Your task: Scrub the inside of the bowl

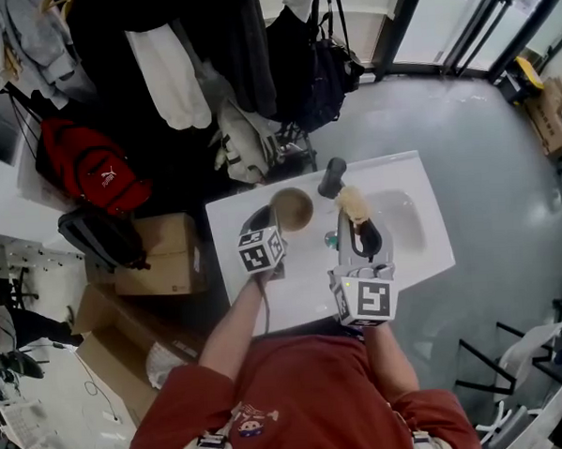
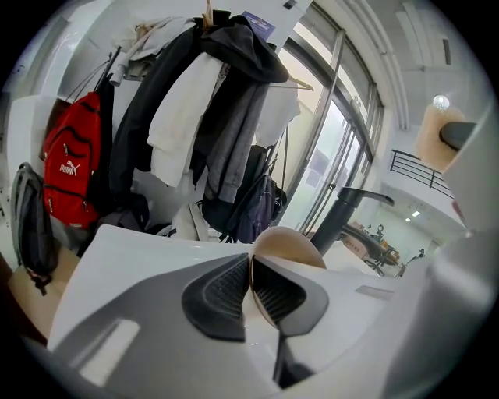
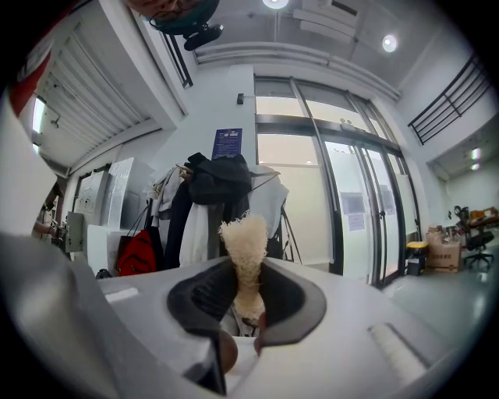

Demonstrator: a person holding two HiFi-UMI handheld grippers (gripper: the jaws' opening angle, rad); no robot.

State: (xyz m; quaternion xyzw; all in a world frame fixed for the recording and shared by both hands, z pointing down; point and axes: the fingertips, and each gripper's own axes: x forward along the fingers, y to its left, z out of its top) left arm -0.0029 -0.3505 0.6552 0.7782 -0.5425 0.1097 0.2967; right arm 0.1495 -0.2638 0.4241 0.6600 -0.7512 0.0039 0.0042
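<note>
A tan wooden bowl rests on the white sink counter, left of the black faucet. My left gripper is shut on the bowl's near rim; in the left gripper view the thin rim of the bowl stands pinched between the two dark pads. My right gripper hovers over the counter beside the basin, shut on a pale fibrous scrubber. In the right gripper view the scrubber sticks up from between the jaws. The scrubber is apart from the bowl, to its right.
Behind the counter hang coats and bags, with a red backpack at the left. Cardboard boxes stand on the floor left of the counter. Grey floor and glass doors lie to the right.
</note>
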